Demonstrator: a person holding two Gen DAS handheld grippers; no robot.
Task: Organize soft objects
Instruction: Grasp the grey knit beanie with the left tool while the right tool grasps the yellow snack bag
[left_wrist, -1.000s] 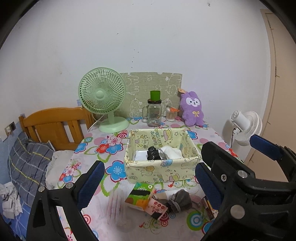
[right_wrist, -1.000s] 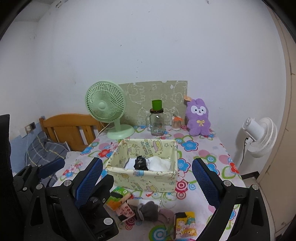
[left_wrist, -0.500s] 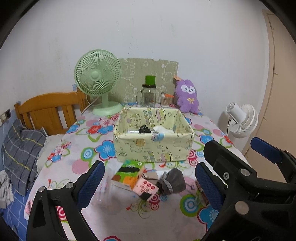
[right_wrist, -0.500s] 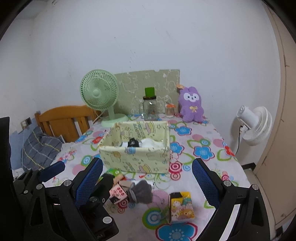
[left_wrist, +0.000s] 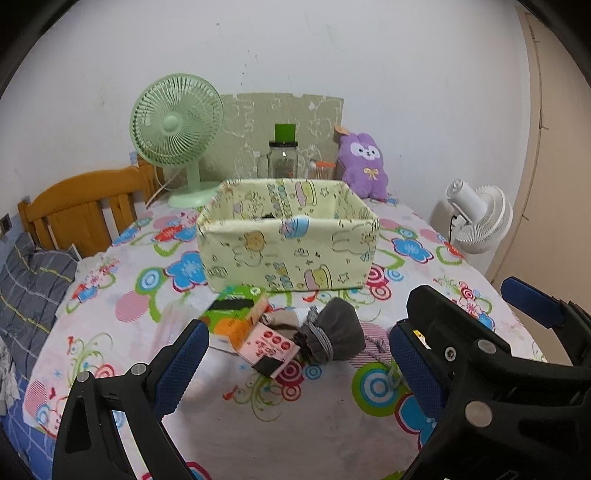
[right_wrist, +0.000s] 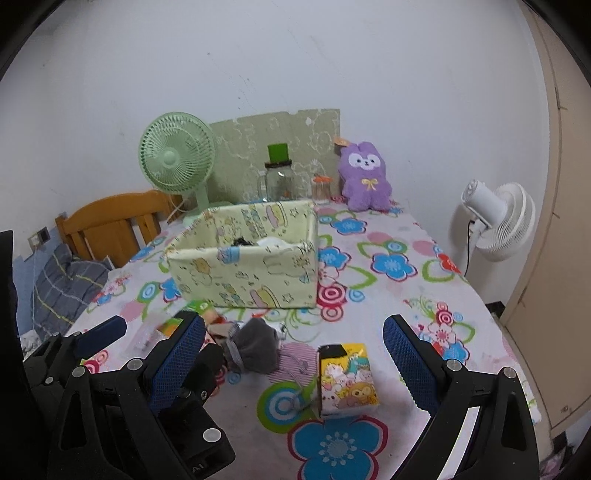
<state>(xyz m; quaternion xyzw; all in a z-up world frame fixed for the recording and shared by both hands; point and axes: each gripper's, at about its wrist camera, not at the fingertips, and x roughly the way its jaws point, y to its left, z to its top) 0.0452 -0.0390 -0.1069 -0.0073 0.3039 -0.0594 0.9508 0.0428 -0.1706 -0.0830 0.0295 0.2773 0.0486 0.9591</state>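
1. Nearest: left tongs (left_wrist: 297, 360) and right tongs (right_wrist: 293, 354), both spread wide and holding nothing, hover above the near part of the flowered tabletop (right_wrist: 413, 295).
2. Beyond the fingertips: a grey pouch (left_wrist: 338, 334), tied at its neck, lies on the tabletop; a pink packet (left_wrist: 271, 347) touches its left side, and an orange-green carton (left_wrist: 236, 312) sits just left of that.
3. Near right, seen from the right wrist: a yellow cartoon pack (right_wrist: 347, 374) stands just right of the pouch.
4. Middle: a pale yellow fabric box (left_wrist: 288, 243), open on top, holds a black item (right_wrist: 242, 242) and a white item (right_wrist: 275, 242).
5. Far edge, by the wall: green fan (left_wrist: 177, 129) on the left, glass jar (left_wrist: 283, 158) centre, purple plush (left_wrist: 364, 166) right.
6. Off the tabletop: a white fan (right_wrist: 496, 219) far right; a wooden headboard (left_wrist: 85, 206) left.
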